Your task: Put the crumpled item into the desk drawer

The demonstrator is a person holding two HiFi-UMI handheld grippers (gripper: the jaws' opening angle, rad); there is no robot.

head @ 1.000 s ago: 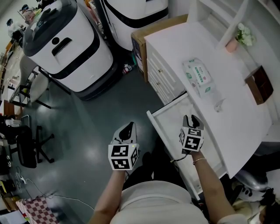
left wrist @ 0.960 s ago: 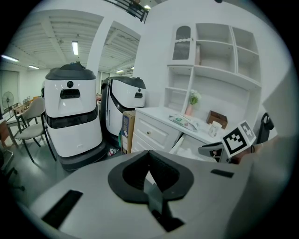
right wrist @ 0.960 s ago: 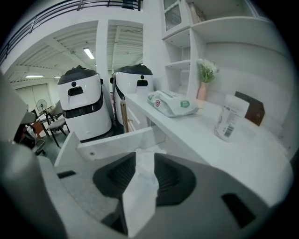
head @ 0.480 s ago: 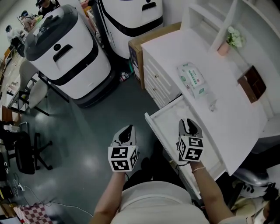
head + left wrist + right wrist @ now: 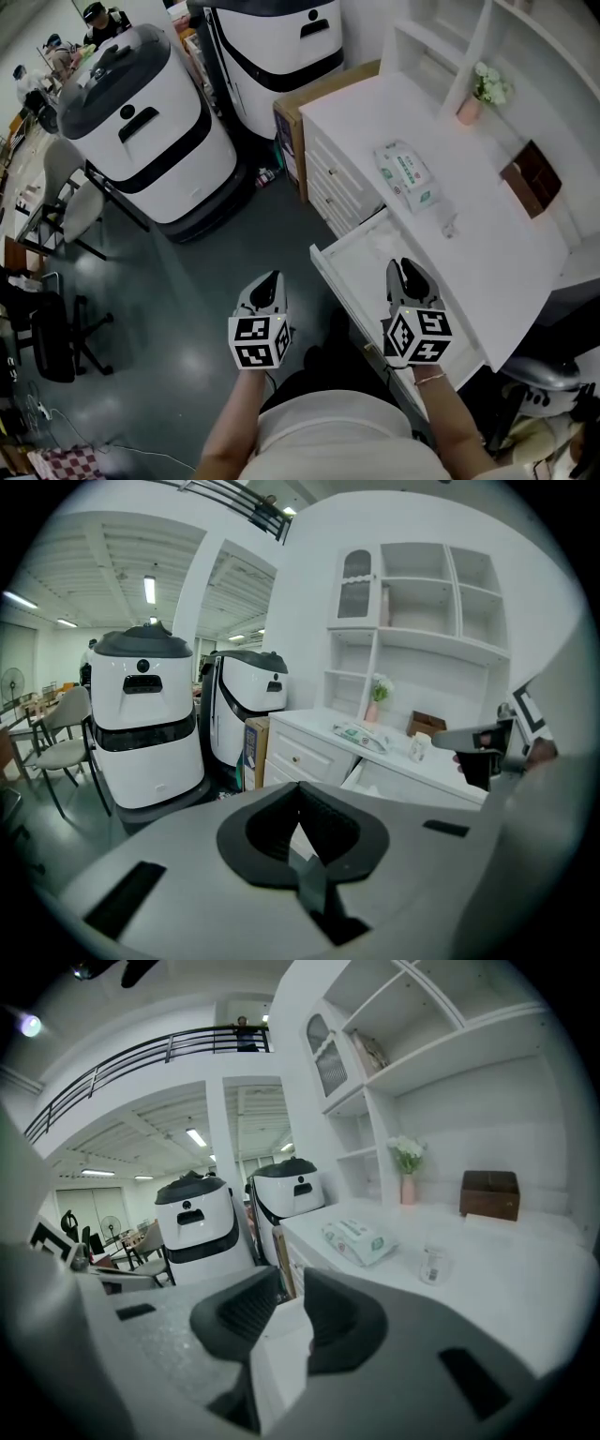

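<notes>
Two grippers, one job between them. Your right gripper (image 5: 410, 274) hangs over the open drawer (image 5: 356, 253), lower middle of the head view. Its jaws are apart with nothing between them, though they have just been closing partway. That puts it nearest the crumpled item (image 5: 448, 225), which lies on the desk (image 5: 487, 253) right of centre, just below the wipes pack (image 5: 405, 174). Your left gripper (image 5: 268, 285) hangs over the floor, jaws together and empty, likely kept clear.
</notes>
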